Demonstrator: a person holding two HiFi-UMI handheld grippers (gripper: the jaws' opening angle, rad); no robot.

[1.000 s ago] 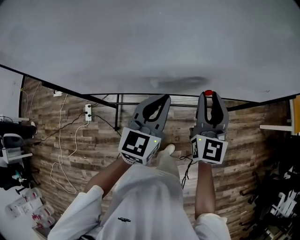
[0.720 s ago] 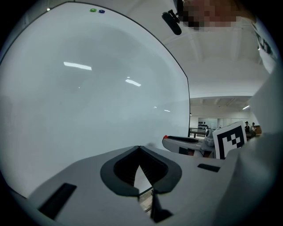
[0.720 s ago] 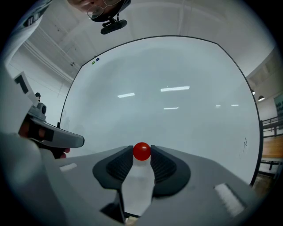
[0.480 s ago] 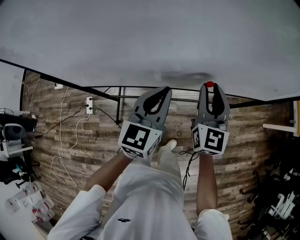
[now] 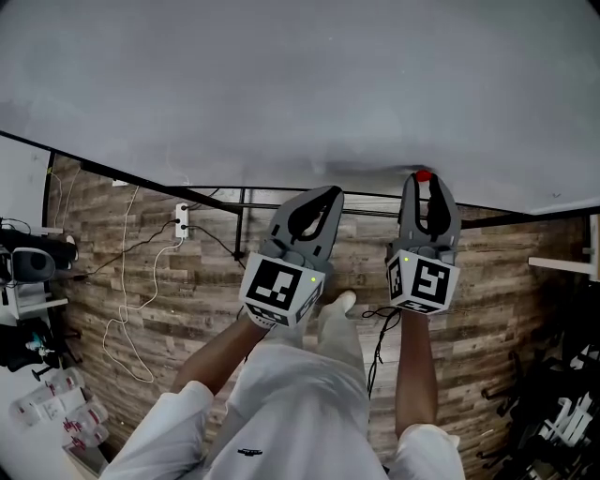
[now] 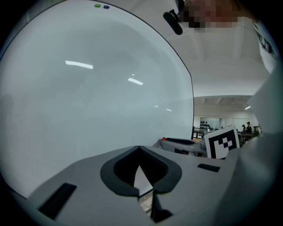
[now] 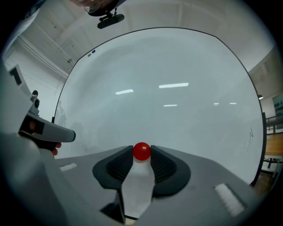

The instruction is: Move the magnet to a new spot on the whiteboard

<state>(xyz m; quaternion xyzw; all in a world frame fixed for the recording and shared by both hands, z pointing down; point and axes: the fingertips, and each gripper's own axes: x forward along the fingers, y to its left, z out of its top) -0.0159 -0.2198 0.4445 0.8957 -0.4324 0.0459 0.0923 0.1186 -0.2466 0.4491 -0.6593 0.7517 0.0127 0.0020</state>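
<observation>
One red magnet [image 7: 142,151] pinched in right tongs [image 5: 425,186] at whiteboard [image 5: 281,94], left tongs [image 6: 139,148] pressed together, cables [image 5: 125,309] on floor [image 5: 487,281]

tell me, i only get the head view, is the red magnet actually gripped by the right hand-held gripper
Observer: Yes. The right gripper view shows the right hand-held gripper with both jaws pressed on the red magnet, right at their tips.
Operator: anything in the left one
Observer: No. The left hand-held gripper is shut, its tips together with nothing between them.
Operator: anything else on the board
Observer: A green dot and a blue dot sit near the top edge of the whiteboard.
</observation>
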